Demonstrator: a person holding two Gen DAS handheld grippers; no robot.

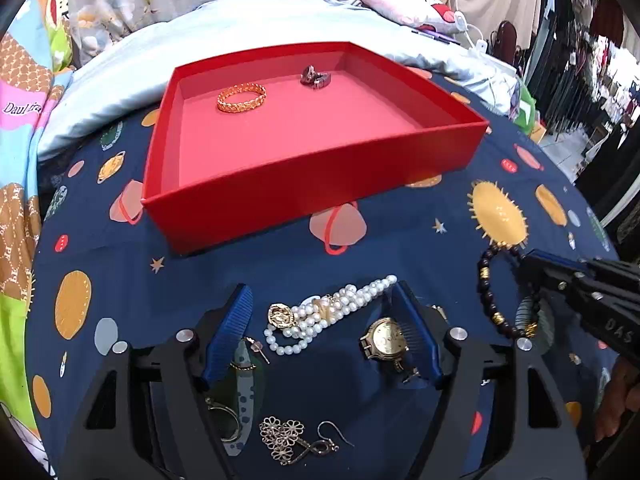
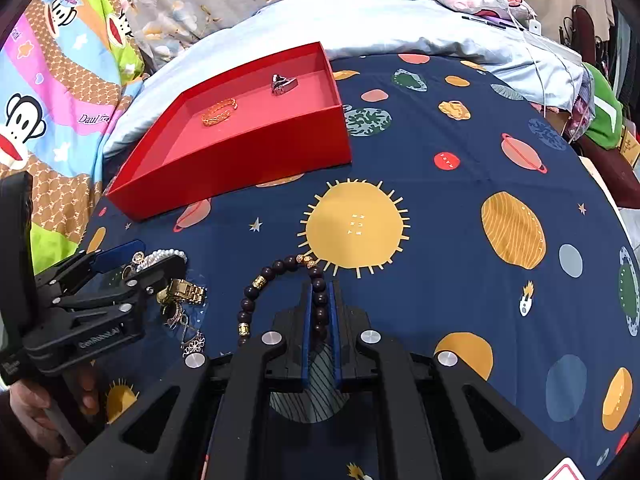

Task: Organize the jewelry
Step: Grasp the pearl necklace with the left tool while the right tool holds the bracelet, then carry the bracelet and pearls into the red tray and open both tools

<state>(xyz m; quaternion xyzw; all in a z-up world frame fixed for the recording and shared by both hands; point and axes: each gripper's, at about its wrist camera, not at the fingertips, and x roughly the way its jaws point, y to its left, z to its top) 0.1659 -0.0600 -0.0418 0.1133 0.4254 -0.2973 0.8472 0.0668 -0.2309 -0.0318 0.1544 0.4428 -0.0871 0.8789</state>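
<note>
Through my left wrist camera, my left tool stands wide open over the navy planet-print bedspread, its blue fingers on either side of a pearl bracelet and a gold watch, gripping neither. A small stud earring lies just beside the left finger, and nearer the camera a flower-chain piece and a hook earring lie between the tool's arms. Beyond them sits the red box, open-topped, with a gold ring-shaped bracelet and a dark silver ring on its floor, well apart from each other. At the right edge my right tool reaches onto a dark beaded bracelet. Through my right wrist camera, that right tool is nearly closed, pinching one side of the beaded bracelet between its blue pads; the rest of the loop curls out to the left on the bedspread, near the big yellow sun print. To the left my left tool hovers over the pearls and watch, and the red box lies farther off with both pieces inside.
</note>
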